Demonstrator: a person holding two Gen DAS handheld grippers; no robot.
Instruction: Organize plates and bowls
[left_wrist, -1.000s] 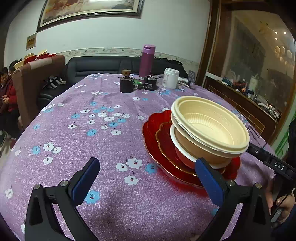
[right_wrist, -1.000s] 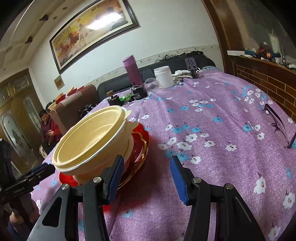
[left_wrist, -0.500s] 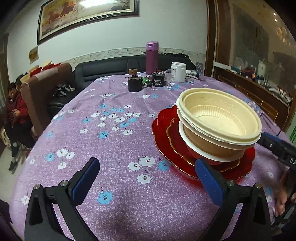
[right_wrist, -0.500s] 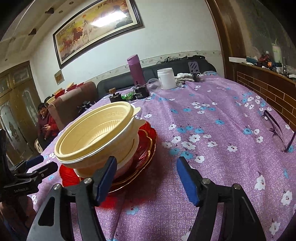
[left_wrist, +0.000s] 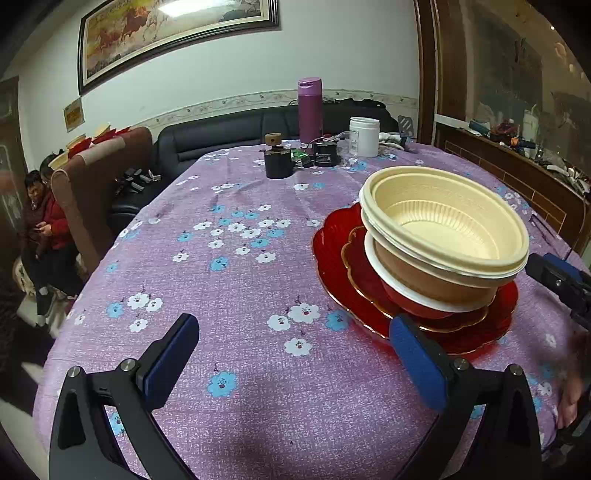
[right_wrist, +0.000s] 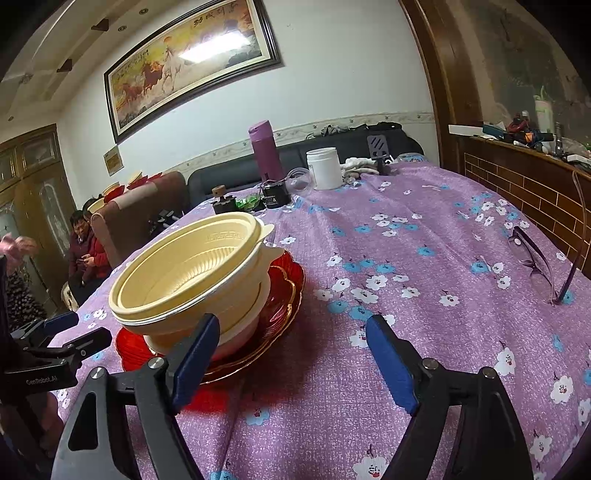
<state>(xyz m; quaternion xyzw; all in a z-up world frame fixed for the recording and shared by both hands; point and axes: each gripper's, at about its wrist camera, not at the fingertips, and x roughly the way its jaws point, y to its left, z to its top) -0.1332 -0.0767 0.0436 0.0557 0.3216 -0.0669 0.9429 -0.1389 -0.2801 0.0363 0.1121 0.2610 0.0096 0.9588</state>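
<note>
Cream plastic bowls sit nested on a white-rimmed red bowl, all stacked on red gold-rimmed plates on the purple flowered tablecloth. My left gripper is open over bare cloth, to the left of the stack; its right finger is near the plate's front edge. My right gripper stands to the right of the stack, its jaws opening with nothing between them; its left finger overlaps the stack. Each gripper shows at the edge of the other's view.
A purple flask, a white jar, and small dark containers stand at the table's far end. Eyeglasses lie at the right edge. A sofa, a chair and seated people are at left.
My right gripper's jaws have spread wider and drawn back slightly from the bowl stack. The left view has tilted up a little; the stack has stayed put.
</note>
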